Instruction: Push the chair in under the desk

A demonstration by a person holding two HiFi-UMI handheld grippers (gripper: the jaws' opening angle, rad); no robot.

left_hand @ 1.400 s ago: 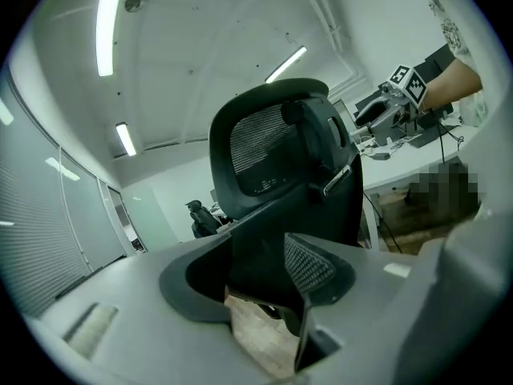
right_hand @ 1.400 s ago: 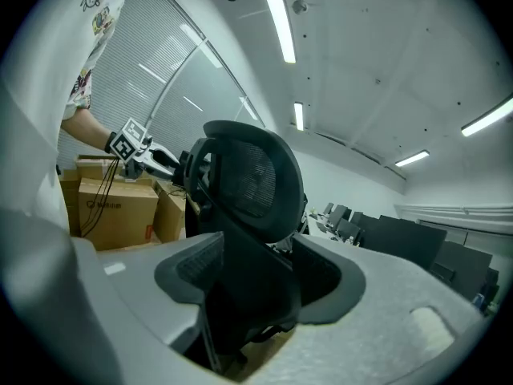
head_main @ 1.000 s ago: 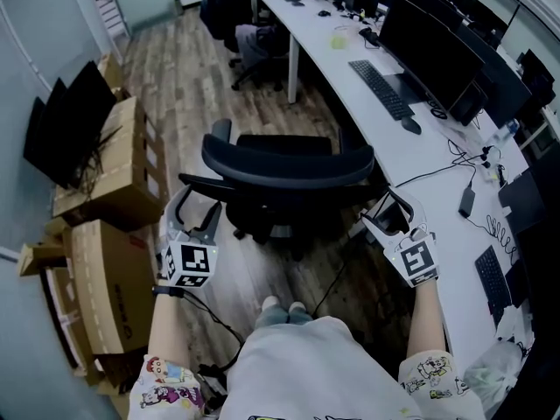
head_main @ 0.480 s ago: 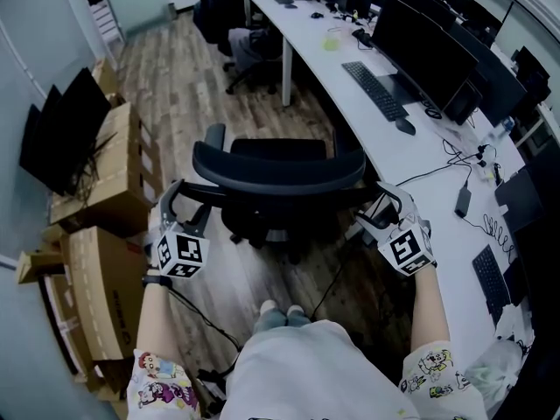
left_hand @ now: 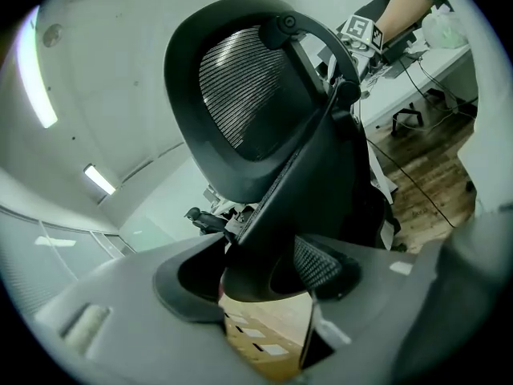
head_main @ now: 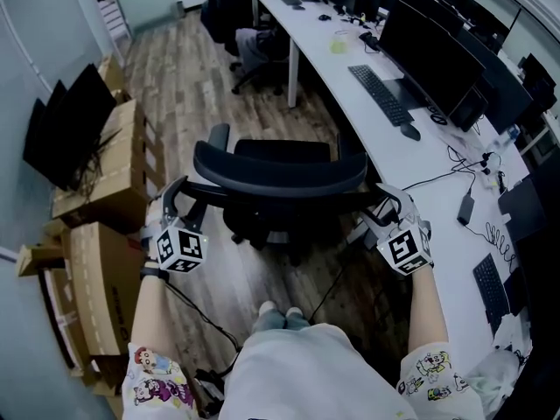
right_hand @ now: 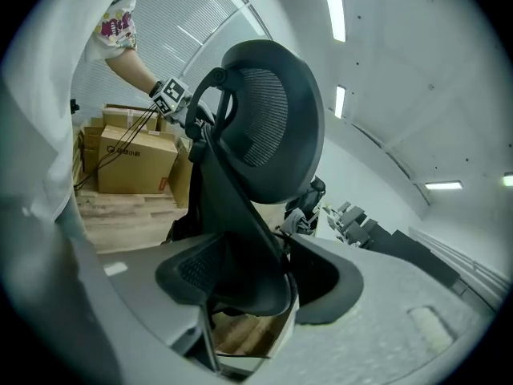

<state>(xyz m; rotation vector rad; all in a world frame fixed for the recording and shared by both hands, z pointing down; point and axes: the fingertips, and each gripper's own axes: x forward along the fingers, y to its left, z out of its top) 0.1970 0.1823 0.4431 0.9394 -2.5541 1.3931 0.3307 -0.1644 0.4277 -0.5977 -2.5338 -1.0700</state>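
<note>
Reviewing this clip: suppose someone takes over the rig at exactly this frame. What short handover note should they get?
Left tool: shut on the left end of the chair backrest.
Right tool: shut on the backrest's right end.
Chair: out on the wood floor, seat pointing away from the person, with the desk along its right side. It is not under the desk.
Done: both grips are set.
Left: probably swing the chair toward the desk, push it in under, then release.
</note>
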